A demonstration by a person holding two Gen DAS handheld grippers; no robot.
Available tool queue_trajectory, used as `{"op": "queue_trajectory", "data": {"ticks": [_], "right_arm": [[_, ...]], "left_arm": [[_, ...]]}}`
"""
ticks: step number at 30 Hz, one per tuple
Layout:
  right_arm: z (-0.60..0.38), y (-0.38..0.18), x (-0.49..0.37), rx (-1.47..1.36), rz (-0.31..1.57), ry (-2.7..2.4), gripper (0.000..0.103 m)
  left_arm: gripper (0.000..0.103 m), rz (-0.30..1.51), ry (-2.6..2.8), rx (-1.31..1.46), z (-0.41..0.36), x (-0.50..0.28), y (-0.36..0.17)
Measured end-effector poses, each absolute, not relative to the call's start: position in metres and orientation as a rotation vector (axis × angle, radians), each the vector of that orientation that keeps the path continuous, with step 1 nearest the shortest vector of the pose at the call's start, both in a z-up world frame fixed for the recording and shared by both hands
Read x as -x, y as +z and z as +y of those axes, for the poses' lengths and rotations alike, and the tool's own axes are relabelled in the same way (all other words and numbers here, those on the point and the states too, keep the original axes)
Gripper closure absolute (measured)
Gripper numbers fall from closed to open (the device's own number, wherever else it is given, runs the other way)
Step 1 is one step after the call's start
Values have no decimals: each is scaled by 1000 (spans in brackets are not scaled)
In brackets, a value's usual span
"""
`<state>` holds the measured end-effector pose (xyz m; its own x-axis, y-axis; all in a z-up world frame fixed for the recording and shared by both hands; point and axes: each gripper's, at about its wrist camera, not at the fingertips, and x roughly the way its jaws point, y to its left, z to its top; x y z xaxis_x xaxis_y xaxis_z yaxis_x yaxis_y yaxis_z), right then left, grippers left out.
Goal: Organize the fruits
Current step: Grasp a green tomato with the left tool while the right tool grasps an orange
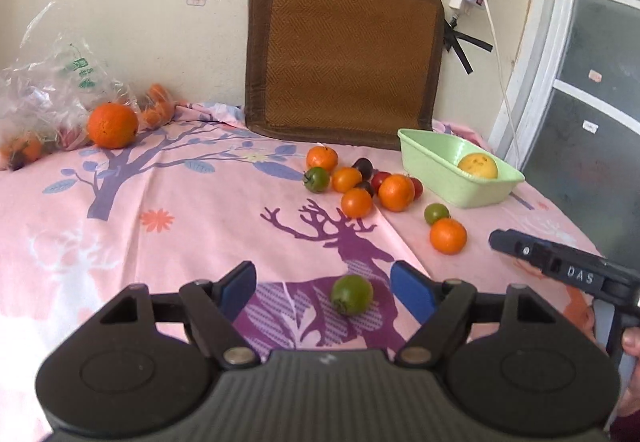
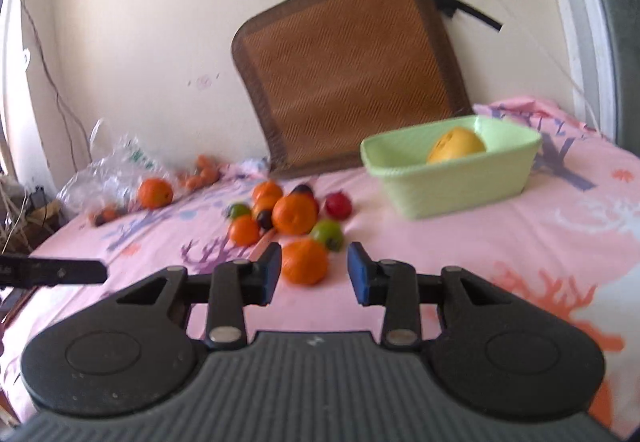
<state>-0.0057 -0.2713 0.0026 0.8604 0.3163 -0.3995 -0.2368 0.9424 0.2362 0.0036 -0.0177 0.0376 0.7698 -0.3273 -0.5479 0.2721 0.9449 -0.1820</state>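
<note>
A green basket point(image 1: 448, 177) holds a yellow fruit point(image 1: 477, 165) at the right; it also shows in the right wrist view point(image 2: 460, 185). Several tangerines, green and red tomatoes and dark plums lie in a cluster point(image 1: 356, 181) on the pink cloth. My left gripper point(image 1: 324, 288) is open, with a green tomato point(image 1: 351, 294) lying between its fingers, untouched. My right gripper point(image 2: 313, 272) is open, just in front of a tangerine point(image 2: 305, 261) that lies between its fingertips. A green tomato point(image 2: 328, 234) sits behind that tangerine.
A big orange point(image 1: 112, 125) and a clear plastic bag point(image 1: 52, 89) with more fruit lie at the far left. A brown woven mat point(image 1: 344, 53) leans on the wall. The right gripper's body point(image 1: 568, 274) shows at the left view's right edge.
</note>
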Motion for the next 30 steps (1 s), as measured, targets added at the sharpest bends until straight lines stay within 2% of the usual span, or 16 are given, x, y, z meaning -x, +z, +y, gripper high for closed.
{"op": "queue_trajectory", "data": {"ticks": [4, 17, 19, 21, 23, 30], "right_arm": [[-252, 5, 20, -102, 435, 302, 64], [-243, -7, -37, -39, 525, 215, 62], [-242, -9, -45, -21, 540, 197, 62], [-243, -10, -50, -29, 554, 208, 63], [-244, -11, -48, -25, 553, 213, 64], [-259, -8, -3, -7, 502, 213, 65]], "left_arm": [[29, 613, -329, 8, -39, 2, 23], [48, 633, -275, -106, -53, -6, 5], [53, 640, -279, -108, -51, -6, 2], [67, 634, -289, -119, -51, -6, 3], [75, 626, -302, -133, -52, -8, 3], [77, 621, -406, -84, -64, -16, 12]]}}
